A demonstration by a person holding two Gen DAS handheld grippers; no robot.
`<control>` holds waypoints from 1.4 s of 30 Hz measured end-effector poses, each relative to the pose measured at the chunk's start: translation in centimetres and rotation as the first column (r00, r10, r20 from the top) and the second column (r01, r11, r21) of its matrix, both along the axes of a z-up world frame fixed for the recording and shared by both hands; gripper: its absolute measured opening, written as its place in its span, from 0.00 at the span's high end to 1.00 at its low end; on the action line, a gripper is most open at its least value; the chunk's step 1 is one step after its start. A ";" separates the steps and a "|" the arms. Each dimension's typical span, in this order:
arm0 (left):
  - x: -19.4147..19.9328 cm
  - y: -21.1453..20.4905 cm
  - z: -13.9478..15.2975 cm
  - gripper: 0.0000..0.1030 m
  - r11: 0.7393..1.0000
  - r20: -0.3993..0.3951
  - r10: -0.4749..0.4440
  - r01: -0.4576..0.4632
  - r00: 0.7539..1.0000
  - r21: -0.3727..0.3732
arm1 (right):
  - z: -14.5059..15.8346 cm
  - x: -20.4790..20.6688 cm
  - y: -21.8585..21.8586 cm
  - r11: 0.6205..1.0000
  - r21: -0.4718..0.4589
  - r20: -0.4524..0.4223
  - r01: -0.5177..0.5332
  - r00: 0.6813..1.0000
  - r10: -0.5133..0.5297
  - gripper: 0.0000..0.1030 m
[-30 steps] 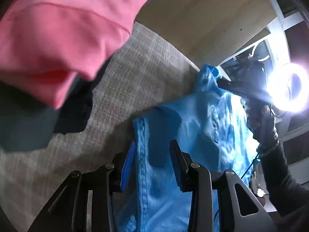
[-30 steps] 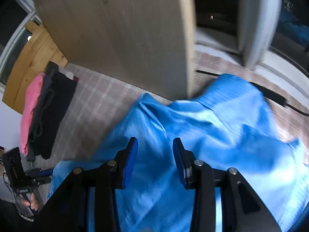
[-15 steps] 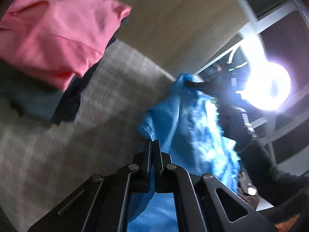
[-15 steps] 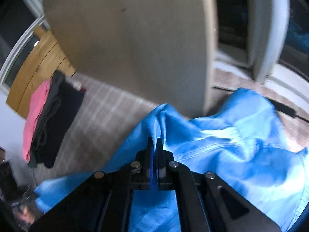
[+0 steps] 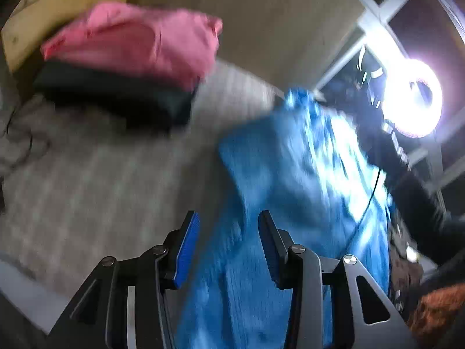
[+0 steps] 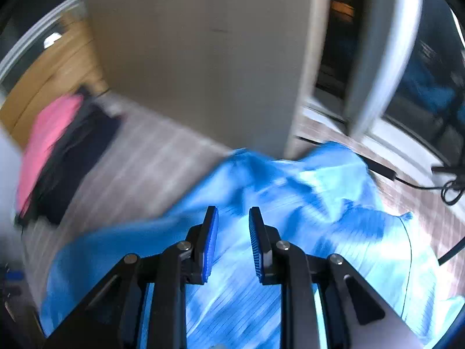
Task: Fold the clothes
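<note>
A bright blue garment (image 5: 290, 174) lies crumpled on the grey checked surface (image 5: 96, 180), bunched up to a peak at its far end. My left gripper (image 5: 228, 232) hovers over its near edge. The jaws are opening, and the blue pads (image 5: 189, 244) stand apart without pressing the cloth. In the right wrist view the same garment (image 6: 334, 209) spreads below my right gripper (image 6: 232, 232). Its jaws are also opening, with a narrow gap and no cloth pinched. Both views are blurred by motion.
A folded pink garment (image 5: 139, 40) tops a stack of dark clothes (image 5: 122, 99) at the far left, also seen as the pink garment (image 6: 46, 145). A beige panel (image 6: 203, 58) stands behind. A ring light (image 5: 415, 99), a person's dark sleeve (image 5: 412, 192) and a black cable (image 6: 447, 186) are on the right.
Both grippers stood open over the blue garment, shut on its cloth half a second ago, and now stand open again. Both rose and shifted; the cloth is more bunched.
</note>
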State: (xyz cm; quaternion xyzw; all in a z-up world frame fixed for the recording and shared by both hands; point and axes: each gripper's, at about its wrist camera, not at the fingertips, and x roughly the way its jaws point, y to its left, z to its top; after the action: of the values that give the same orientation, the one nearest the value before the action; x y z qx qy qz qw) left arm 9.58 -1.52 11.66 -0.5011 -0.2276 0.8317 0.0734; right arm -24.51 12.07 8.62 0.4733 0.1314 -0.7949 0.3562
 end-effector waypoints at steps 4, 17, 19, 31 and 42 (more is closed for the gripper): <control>1.5 4.3 -3.1 0.69 0.996 0.068 -0.066 0.061 0.996 0.062 | -0.2 5.1 -0.7 0.995 -0.001 0.047 -0.096 0.994 0.096 0.79; -0.7 2.4 -6.1 0.77 0.994 0.097 -0.066 0.074 0.993 -0.079 | -1.3 9.6 2.2 0.991 -0.008 0.098 -0.135 0.986 0.135 0.87; -2.5 3.5 -6.5 0.77 0.991 0.078 -0.109 0.115 0.991 -0.075 | -1.2 9.2 2.8 0.993 -0.019 0.096 -0.114 0.989 0.115 0.87; -14.9 3.7 -7.1 0.80 0.994 -0.077 -0.106 0.106 0.991 -0.006 | -3.8 7.2 4.1 0.999 0.002 0.194 -0.039 0.980 0.038 0.87; -16.2 -0.2 -6.5 0.73 0.994 -0.163 0.041 -0.023 0.986 0.110 | -5.9 2.9 3.6 1.000 -0.016 0.247 0.016 0.969 -0.011 0.82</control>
State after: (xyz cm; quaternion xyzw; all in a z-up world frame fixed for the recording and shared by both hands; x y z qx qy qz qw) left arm -6.57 -1.76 5.12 -0.4221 -0.2732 0.8580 0.1056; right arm -21.60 15.69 2.68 0.5662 0.0759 -0.7334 0.3685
